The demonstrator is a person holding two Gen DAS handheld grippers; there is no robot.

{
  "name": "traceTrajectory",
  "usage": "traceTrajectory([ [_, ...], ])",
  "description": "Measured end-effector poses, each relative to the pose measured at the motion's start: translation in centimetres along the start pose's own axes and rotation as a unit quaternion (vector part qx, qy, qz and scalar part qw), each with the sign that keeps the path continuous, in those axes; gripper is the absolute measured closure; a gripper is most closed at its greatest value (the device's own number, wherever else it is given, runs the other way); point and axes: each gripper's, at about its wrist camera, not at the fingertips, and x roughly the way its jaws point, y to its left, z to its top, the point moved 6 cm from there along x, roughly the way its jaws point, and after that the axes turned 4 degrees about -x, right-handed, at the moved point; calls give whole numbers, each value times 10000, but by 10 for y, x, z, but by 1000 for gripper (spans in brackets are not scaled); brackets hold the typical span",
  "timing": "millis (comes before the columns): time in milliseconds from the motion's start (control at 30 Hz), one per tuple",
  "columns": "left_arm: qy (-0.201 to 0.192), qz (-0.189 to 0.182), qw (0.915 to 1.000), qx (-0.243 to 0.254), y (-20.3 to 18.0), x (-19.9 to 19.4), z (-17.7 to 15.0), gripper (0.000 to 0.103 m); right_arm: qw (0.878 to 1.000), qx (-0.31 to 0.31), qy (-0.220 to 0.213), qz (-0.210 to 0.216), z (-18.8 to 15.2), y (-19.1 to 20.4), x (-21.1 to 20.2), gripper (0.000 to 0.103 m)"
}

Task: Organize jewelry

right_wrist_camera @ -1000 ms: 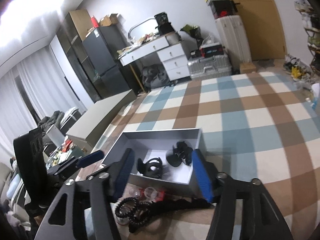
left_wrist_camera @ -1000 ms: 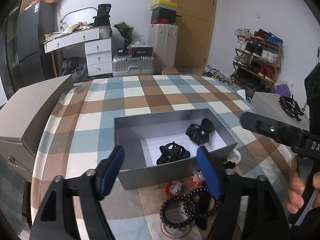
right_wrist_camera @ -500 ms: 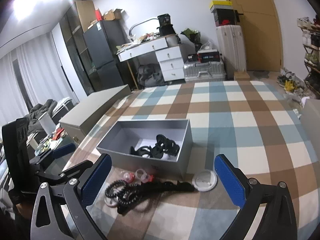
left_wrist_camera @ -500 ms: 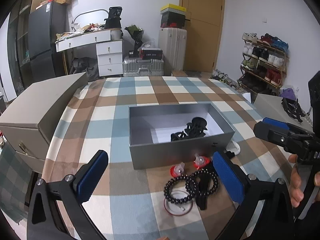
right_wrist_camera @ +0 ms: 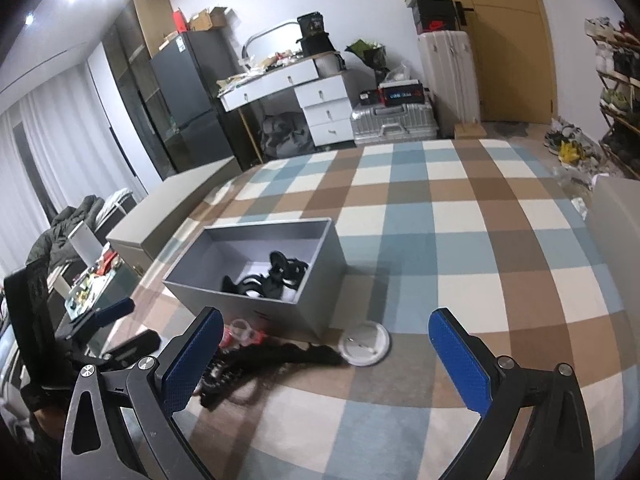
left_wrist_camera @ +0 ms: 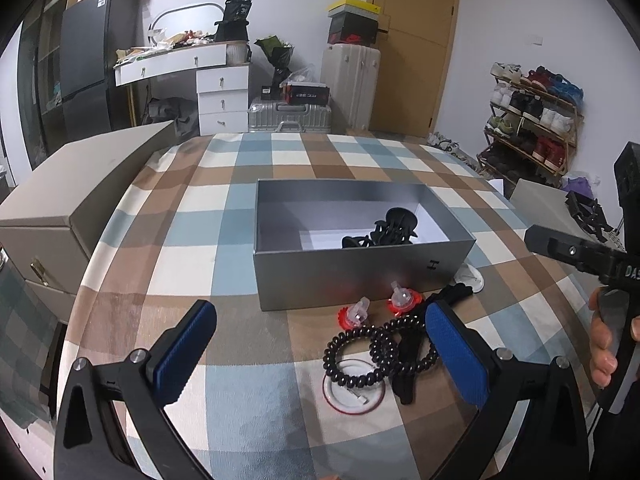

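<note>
A grey open box (left_wrist_camera: 360, 276) (right_wrist_camera: 316, 312) sits on the checked tablecloth and holds black hair clips (left_wrist_camera: 394, 226) (right_wrist_camera: 276, 276). In front of it lie two black spiral hair ties (left_wrist_camera: 376, 354), a black elastic band (right_wrist_camera: 276, 356), two small red-and-clear pieces (left_wrist_camera: 356, 314) and two white round lids (left_wrist_camera: 354, 394) (right_wrist_camera: 365, 344). My left gripper (left_wrist_camera: 320, 354) is open and empty, held above the table just before the hair ties. My right gripper (right_wrist_camera: 326, 362) is open and empty, near the black band and a lid; it also shows at the right of the left wrist view (left_wrist_camera: 576, 256).
A beige drawer cabinet (left_wrist_camera: 60, 200) stands along the table's left edge. A grey box (left_wrist_camera: 560, 208) with black items on it stands off the right edge. Behind are a desk, suitcases, a fridge and a shoe rack (left_wrist_camera: 532, 112).
Both grippers have opened wide and pulled back from the box. Both views now sit higher and farther from it, with the hair ties and lids in fuller view.
</note>
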Motion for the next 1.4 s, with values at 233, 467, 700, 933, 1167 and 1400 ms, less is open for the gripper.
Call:
traceTrajectory([
  [233,84,143,9999,-29,6,-1,-5,1,9972,79,217,-714,-10,-30,11,1],
  [467,112,180,9998,-41,10,0,-6,1,9957,250,312,-832,-15,-47,12,1],
  [700,132,210,9997,-6,11,3,-8,1,9920,32,677,-1064,-28,-42,35,2],
  [933,260,124,9996,-43,12,8,-13,1,9962,-124,741,-442,-30,-12,40,3],
  [1167,379,-10,9993,-72,8,9,-17,1,9962,-164,834,162,-31,19,39,10],
  [1400,553,-115,9984,59,0,14,-25,1,9941,-221,936,494,-36,39,48,10],
])
